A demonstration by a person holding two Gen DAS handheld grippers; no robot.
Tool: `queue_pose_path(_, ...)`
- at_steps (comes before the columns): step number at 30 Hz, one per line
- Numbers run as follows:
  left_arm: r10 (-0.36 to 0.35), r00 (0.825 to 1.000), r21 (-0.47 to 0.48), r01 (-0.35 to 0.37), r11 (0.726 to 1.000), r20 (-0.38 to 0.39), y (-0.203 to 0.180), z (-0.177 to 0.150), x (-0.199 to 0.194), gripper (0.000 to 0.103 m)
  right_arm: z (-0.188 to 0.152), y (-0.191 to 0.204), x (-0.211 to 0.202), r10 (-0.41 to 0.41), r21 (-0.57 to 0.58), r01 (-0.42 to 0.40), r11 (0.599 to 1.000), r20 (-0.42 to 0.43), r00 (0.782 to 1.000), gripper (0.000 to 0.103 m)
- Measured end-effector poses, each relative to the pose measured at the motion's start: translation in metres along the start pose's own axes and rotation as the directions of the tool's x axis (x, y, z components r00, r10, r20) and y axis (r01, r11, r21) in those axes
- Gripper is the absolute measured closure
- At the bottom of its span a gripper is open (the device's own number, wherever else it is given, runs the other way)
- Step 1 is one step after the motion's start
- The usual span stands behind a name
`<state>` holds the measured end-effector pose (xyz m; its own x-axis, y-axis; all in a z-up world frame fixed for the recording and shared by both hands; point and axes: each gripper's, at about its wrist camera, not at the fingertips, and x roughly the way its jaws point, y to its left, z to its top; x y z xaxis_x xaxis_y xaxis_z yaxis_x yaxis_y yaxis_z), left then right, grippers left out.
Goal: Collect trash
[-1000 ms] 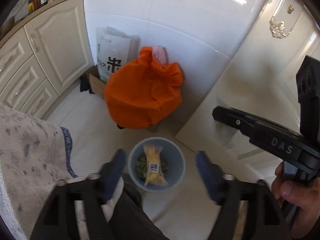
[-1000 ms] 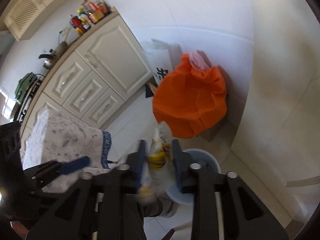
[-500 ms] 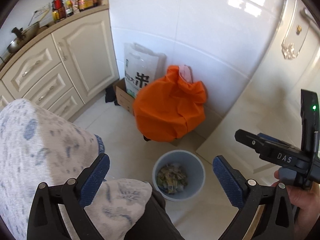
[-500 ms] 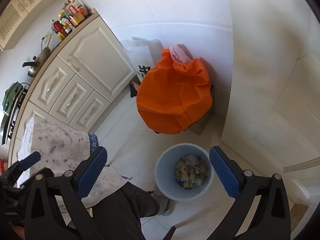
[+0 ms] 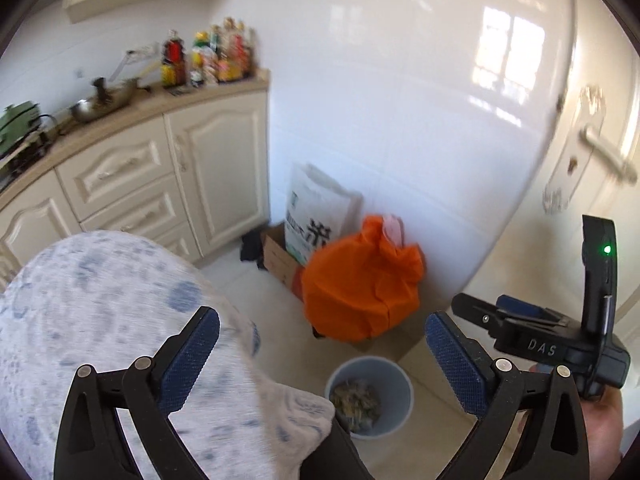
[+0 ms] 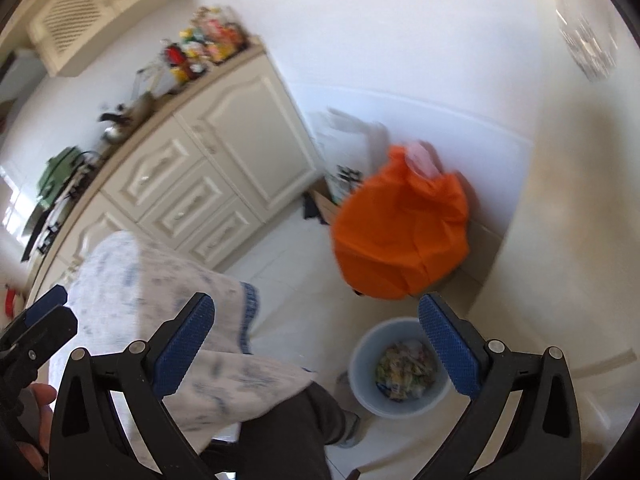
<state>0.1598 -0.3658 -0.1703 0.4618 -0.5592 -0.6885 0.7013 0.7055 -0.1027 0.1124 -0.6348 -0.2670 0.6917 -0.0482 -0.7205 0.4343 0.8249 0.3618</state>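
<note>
Now both tools gaping, bin [image 6: 362,364] full

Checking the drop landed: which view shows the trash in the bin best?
Right wrist. The blue bin sits closer and its mouth faces the camera, so the mixed wrappers inside read clearly. The left wrist view shows the same bin smaller and darker inside.

My left hand-held gripper [image 5: 322,354] hangs wide open with nothing between its blue pads [image 5: 192,360]. Below it on the white floor [image 5: 420,432] stands a pale blue bin [image 5: 396,396] with crumpled trash [image 5: 356,402] inside. Behind the bin sits an orange bag [image 5: 360,288], beside a white sack [image 5: 316,216] and a cardboard box [image 5: 278,258]. My right hand-held gripper [image 5: 520,322] shows at the right edge.
</note>
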Motion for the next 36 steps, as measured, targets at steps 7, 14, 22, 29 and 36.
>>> queue_pose_path(7, 0.126, 0.983, -0.105, -0.112, 0.988, 0.134, 0.068, -0.02, -0.091, 0.001, 0.012, 0.099, -0.02, 0.102, -0.142, -0.096, 0.985, 0.04, 0.994, 0.0)
queue_pose_path(14, 0.307, 0.923, -0.241, -0.251, 0.938, 0.231, 0.134, -0.056, -0.18, 0.001, 0.002, 0.202, -0.045, 0.209, -0.284, -0.185, 0.941, 0.059, 0.976, 0.0)
queue_pose_path(22, 0.514, 0.823, -0.339, -0.425, 0.839, 0.24, 0.173, -0.101, -0.264, 0.001, -0.029, 0.302, -0.073, 0.289, -0.455, -0.225, 0.862, 0.077, 0.954, 0.0)
queue_pose_path(29, 0.645, 0.722, -0.397, -0.53, 0.749, 0.252, 0.166, -0.133, -0.307, 0.001, -0.055, 0.364, -0.1, 0.35, -0.561, -0.231, 0.795, 0.113, 0.93, 0.0)
queue_pose_path(36, 0.679, 0.689, -0.439, -0.544, 0.715, 0.253, 0.137, -0.139, -0.321, 0.001, -0.068, 0.387, -0.112, 0.383, -0.586, -0.255, 0.77, 0.104, 0.918, 0.0)
